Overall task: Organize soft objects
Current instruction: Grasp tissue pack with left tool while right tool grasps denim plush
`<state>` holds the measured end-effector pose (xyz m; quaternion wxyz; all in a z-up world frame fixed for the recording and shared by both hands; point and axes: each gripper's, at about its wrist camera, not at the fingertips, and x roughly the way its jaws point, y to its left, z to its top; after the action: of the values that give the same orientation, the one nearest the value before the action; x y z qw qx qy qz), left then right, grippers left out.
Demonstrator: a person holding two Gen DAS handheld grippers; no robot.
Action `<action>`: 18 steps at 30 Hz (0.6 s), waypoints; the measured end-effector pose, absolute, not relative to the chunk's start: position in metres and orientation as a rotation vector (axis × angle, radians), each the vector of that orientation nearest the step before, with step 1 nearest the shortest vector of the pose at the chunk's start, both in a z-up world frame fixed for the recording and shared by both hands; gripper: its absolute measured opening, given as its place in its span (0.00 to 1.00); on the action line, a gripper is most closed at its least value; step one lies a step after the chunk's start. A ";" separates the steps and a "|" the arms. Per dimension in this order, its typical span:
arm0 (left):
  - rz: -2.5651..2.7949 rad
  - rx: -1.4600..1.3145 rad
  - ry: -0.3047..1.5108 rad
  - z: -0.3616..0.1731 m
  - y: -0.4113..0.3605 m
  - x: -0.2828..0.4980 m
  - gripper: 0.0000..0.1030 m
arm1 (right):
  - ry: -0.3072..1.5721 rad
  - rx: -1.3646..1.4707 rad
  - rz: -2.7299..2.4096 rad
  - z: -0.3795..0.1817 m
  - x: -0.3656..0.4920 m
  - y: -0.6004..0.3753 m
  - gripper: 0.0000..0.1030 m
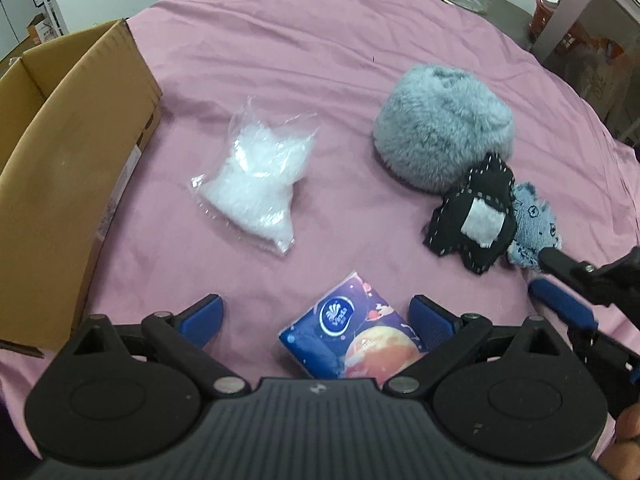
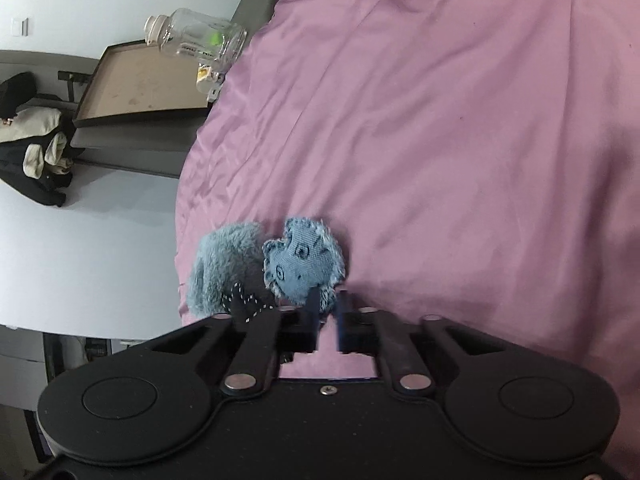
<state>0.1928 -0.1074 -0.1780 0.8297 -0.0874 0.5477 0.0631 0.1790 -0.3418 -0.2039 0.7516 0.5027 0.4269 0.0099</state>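
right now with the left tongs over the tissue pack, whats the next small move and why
Probably lower the left tongs and close on the tissue pack. Their jaws stand wide open with the pack lying between them on the pink sheet, and the open cardboard box waits just to the left.

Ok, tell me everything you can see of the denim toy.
The denim toy is a small, flat, pale-blue stuffed piece with frayed edges and dark drawn marks like eyes. It lies on the pink sheet, pressed against the black stitched pillow and near the grey furry ball. The right gripper, nearly closed, has its fingertips at the toy's near edge; whether they pinch it is unclear.
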 end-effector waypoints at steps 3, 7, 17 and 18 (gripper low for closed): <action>0.131 -0.197 1.165 -0.177 -0.100 0.187 0.92 | 0.920 1.047 0.029 -0.194 0.175 -0.336 0.02; 0.125 -0.215 1.165 -0.175 -0.094 0.177 0.85 | 0.934 0.984 0.019 -0.186 0.168 -0.333 0.02; 0.118 -0.243 1.170 -0.172 -0.085 0.163 0.76 | 1.009 0.843 0.059 -0.165 0.133 -0.327 0.02; 0.118 -0.242 1.166 -0.173 -0.085 0.162 0.76 | 1.014 0.827 0.061 -0.163 0.130 -0.326 0.02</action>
<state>0.1617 -0.0846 -0.1726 0.8264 -0.1141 0.5486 0.0553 0.1296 -0.3259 -0.1628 0.7929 0.3847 0.4716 0.0285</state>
